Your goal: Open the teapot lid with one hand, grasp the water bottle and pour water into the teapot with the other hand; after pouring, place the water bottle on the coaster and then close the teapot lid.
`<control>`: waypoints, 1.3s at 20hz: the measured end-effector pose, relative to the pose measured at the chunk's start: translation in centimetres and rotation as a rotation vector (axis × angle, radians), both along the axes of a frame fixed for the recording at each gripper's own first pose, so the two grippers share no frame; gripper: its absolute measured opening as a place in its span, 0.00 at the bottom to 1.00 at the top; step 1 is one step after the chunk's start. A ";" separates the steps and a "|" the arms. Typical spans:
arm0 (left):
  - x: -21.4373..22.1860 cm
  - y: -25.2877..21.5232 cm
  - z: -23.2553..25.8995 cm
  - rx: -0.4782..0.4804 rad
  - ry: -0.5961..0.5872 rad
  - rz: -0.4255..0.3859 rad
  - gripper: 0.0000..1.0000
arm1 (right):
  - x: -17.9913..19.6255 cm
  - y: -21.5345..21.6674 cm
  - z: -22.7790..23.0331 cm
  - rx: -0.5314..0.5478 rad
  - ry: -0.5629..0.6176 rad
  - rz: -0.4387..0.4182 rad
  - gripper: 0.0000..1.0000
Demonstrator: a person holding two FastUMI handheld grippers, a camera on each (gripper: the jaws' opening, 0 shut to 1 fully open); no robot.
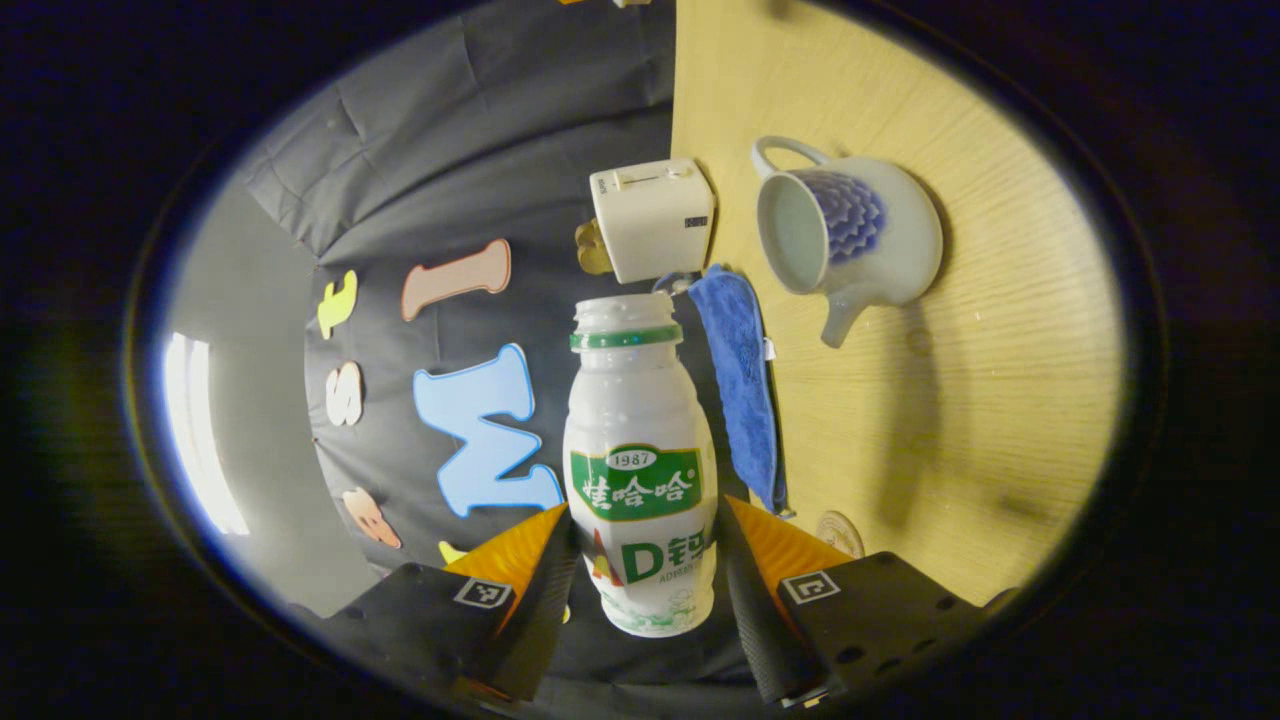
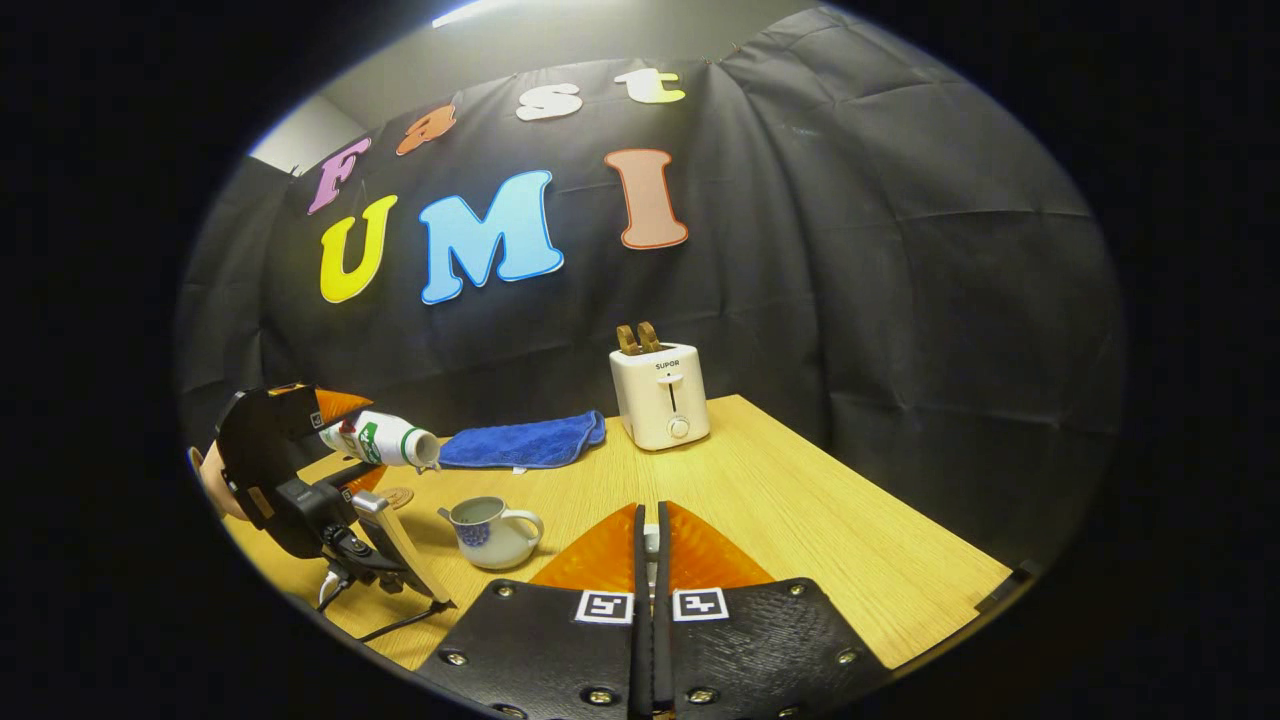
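My left gripper [image 1: 646, 520] is shut on a white water bottle [image 1: 640, 420] with a green label and no cap. In the right gripper view the bottle [image 2: 385, 440] lies tipped on its side in the air, with its mouth up and to the left of the teapot [image 2: 490, 530]. The white teapot [image 1: 850, 235] with a blue pattern stands open on the wooden table, and no stream shows. My right gripper [image 2: 650, 515] is pressed shut on a thin pale piece, apparently the teapot lid [image 2: 651, 540], above the table to the right of the pot. A round coaster [image 1: 840, 532] lies beneath the bottle.
A white toaster [image 2: 660, 395] stands at the back of the table [image 2: 800, 520] beside a blue cloth [image 2: 525, 442]. A person's hand holds the left gripper [image 2: 300, 470] at the table's left, with a cable trailing under it. The black booth wall closes in behind.
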State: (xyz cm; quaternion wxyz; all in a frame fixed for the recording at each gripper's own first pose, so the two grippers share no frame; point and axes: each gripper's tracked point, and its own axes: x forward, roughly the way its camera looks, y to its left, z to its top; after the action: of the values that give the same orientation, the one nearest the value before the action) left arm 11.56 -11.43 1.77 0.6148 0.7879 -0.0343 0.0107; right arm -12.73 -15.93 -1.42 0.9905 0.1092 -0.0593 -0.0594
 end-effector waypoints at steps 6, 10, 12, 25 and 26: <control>0.0 -0.2 0.1 0.021 -0.001 -0.005 0.82 | 0.0 -0.1 -0.3 0.007 0.003 0.002 0.00; 0.0 -0.3 0.3 0.033 -0.003 -0.006 0.83 | 0.1 -0.2 -0.4 0.008 0.005 0.002 0.00; 0.1 -0.4 0.5 0.042 -0.005 -0.006 0.83 | 0.0 -0.2 -0.5 0.011 0.006 0.004 0.00; 0.6 -0.7 1.7 0.097 -0.019 -0.012 0.83 | 0.3 -0.3 -0.8 0.015 0.012 0.011 0.00; 0.6 -0.7 1.7 0.103 -0.020 -0.012 0.80 | 0.3 -0.3 -0.9 0.014 0.013 0.012 0.00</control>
State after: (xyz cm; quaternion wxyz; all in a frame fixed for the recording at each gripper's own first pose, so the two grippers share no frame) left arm 12.17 -12.10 3.47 0.5731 0.8181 -0.0458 0.0132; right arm -12.40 -16.24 -2.29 0.9904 0.1163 -0.0520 -0.0544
